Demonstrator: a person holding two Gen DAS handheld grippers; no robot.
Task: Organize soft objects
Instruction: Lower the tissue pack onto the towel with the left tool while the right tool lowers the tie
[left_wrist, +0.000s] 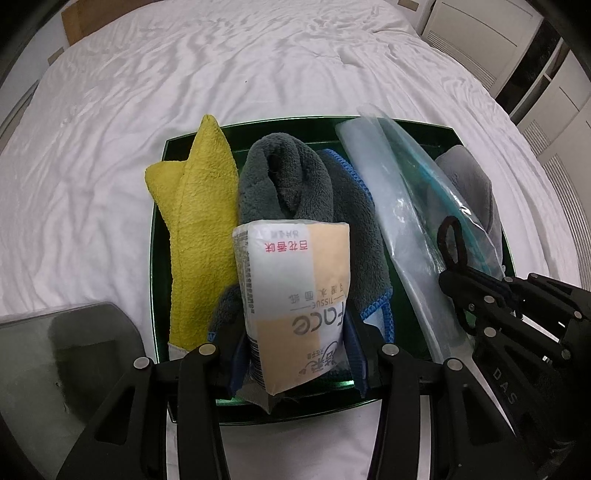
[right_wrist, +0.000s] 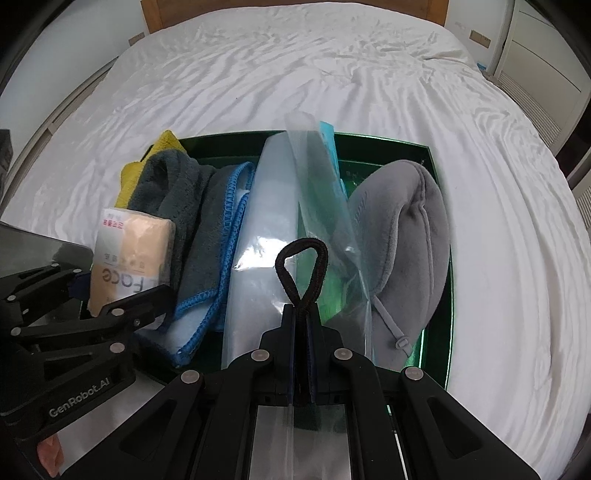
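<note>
A dark green tray lies on the bed. In it, left to right, are a yellow cloth, a dark grey towel with blue trim, clear plastic bags and a light grey plush pillow. My left gripper is shut on a face-tissue pack over the towel. My right gripper is shut on a black elastic loop, above the plastic bags.
A wrinkled white bed sheet surrounds the tray. A wooden headboard closes the far end, and white cabinets stand to the right. A dark glossy flat panel lies by the tray's near left corner.
</note>
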